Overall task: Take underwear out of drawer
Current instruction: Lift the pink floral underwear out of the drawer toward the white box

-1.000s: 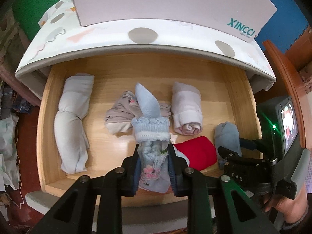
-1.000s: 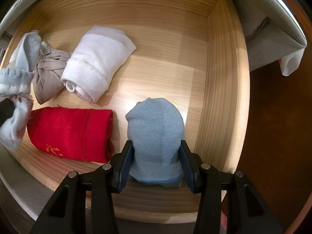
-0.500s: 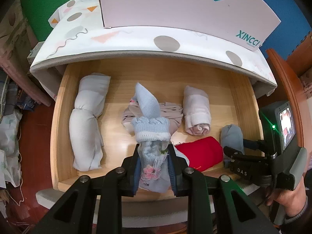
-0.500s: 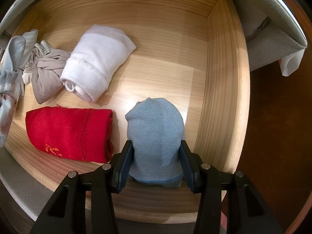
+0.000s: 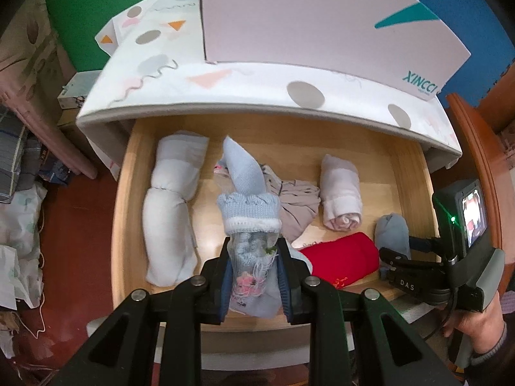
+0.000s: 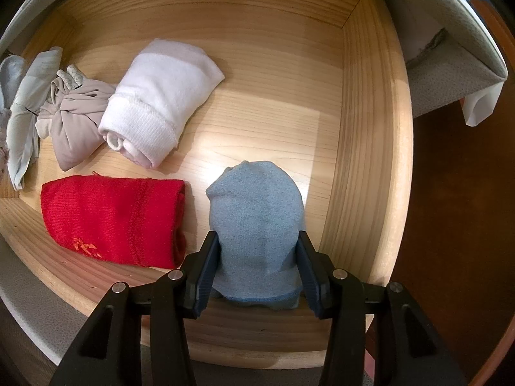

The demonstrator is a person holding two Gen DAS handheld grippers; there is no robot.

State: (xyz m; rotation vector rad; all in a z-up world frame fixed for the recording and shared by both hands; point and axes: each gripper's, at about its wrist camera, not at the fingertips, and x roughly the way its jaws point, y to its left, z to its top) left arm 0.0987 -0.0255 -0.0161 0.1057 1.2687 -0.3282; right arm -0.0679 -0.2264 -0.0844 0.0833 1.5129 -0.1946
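**Underwear bundles gripped over the open drawer**

Underwear here is soft, light knit. The left gripper (image 5: 254,276) is clenched on a pale blue frilled bundle (image 5: 248,212) above the wooden drawer (image 5: 128,173). The right gripper (image 6: 257,273) clasps a grey-blue fuzzy roll (image 6: 257,222) resting by the right wall; pinch mid-roll.

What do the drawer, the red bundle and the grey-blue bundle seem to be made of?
Drawer: pale wood, judging by its streaky grain; smooth, slightly glossy finish. Red bundle: looks like knitted fabric, with fine ribbing and a stitched seam. Grey-blue bundle: soft, matte, finely knit cloth, possibly cotton; it sits between the right hand-held gripper's pads.
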